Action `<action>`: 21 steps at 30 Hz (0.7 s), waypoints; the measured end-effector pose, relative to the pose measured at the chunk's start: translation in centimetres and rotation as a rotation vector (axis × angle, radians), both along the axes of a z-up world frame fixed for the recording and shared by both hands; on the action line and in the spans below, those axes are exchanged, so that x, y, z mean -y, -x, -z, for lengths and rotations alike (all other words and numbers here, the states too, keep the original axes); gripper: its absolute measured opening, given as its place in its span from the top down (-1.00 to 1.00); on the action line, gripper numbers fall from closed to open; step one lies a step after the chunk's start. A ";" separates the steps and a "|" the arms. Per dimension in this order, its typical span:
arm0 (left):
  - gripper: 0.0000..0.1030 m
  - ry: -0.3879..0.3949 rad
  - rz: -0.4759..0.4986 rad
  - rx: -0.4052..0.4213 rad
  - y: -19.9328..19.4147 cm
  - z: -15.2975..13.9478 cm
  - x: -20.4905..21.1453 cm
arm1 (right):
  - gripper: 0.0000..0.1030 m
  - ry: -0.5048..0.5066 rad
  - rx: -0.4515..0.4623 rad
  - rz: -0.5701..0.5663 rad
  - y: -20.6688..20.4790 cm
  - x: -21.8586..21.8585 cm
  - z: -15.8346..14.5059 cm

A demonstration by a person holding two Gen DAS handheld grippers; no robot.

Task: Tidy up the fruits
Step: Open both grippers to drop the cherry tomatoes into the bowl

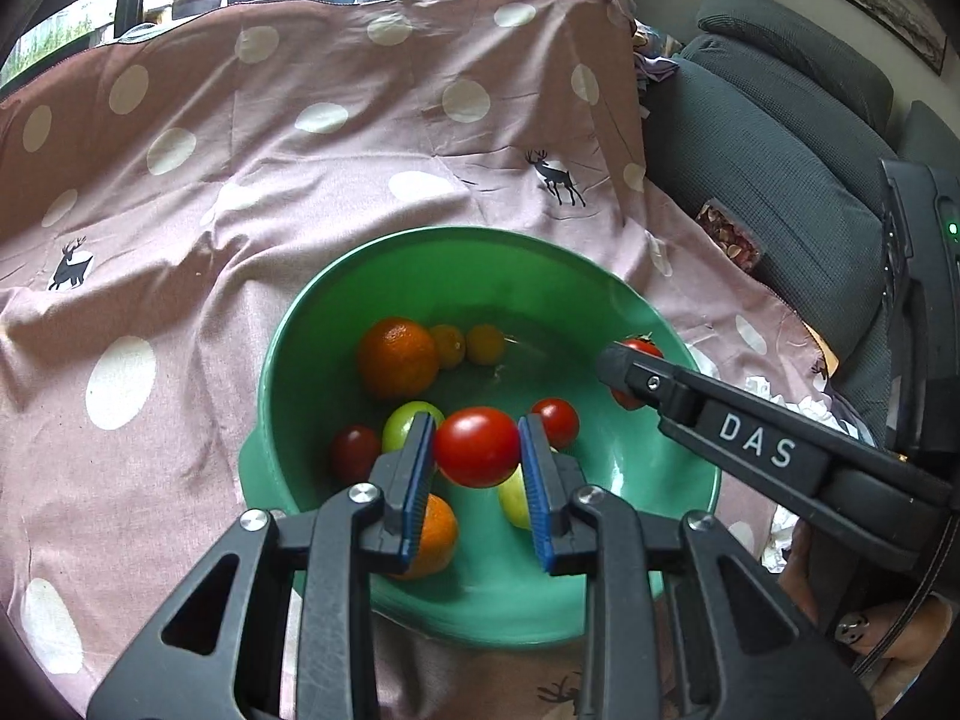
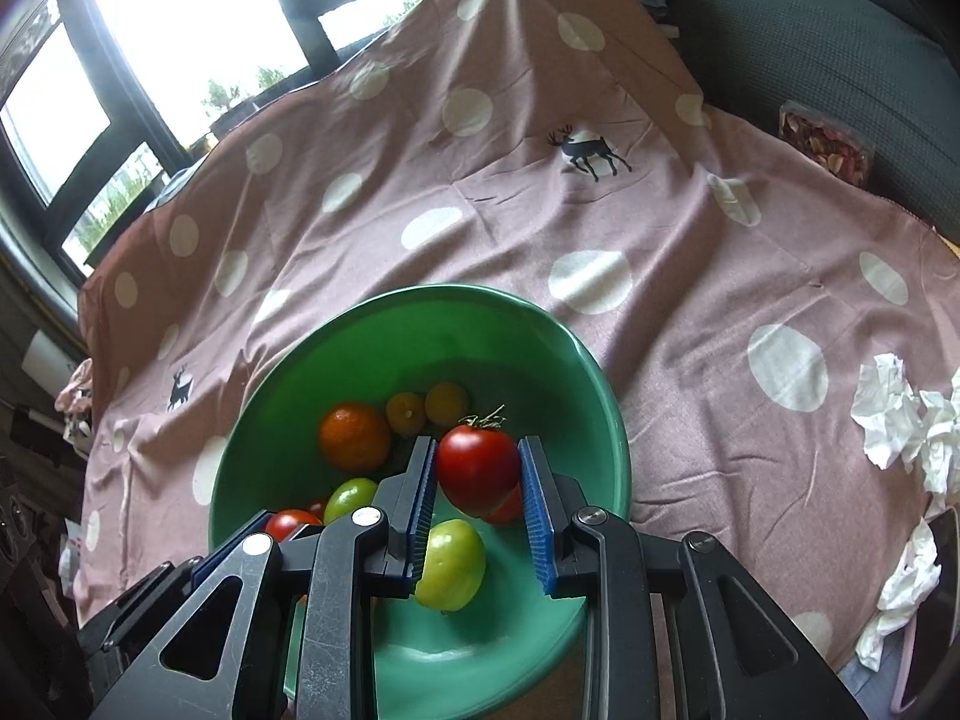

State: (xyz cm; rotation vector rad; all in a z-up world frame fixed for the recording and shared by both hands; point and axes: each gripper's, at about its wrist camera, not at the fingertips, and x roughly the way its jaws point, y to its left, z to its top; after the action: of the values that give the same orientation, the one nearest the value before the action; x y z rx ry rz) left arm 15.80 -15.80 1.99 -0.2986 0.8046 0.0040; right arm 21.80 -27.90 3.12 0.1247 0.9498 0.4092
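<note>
Window [image 2: 180,6] glare, soft daylight (fisheye edges), sharp

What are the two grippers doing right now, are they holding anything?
Left gripper: closed on a red tomato over the green bowl.
Right gripper: closed on a red tomato with a stem over the same bowl.

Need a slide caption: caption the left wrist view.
Left tongs hold a red tomato over the green bowl.

A pink cloth [image 2: 660,276] with white dots and small deer covers the surface. On it stand a green bowl [image 2: 558,324] and crumpled white tissues [image 2: 894,420].
</note>
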 end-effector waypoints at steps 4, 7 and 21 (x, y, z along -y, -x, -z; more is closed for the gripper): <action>0.45 -0.002 -0.006 -0.017 -0.2 0.4 -0.2 | 0.43 -0.004 -0.006 -0.005 0.0 0.1 0.2; 0.45 -0.013 -0.011 -0.028 -0.3 0.7 0.0 | 0.43 0.009 -0.009 0.002 -0.1 0.1 0.3; 0.44 -0.049 -0.015 -0.055 -0.9 1.3 0.4 | 0.43 0.021 -0.011 -0.005 -0.2 -0.1 0.5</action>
State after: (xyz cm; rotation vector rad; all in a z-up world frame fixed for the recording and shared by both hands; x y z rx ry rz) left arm 16.68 -16.23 0.67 -0.2595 0.8557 0.0464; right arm 22.01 -27.83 2.57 0.1054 0.9652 0.4030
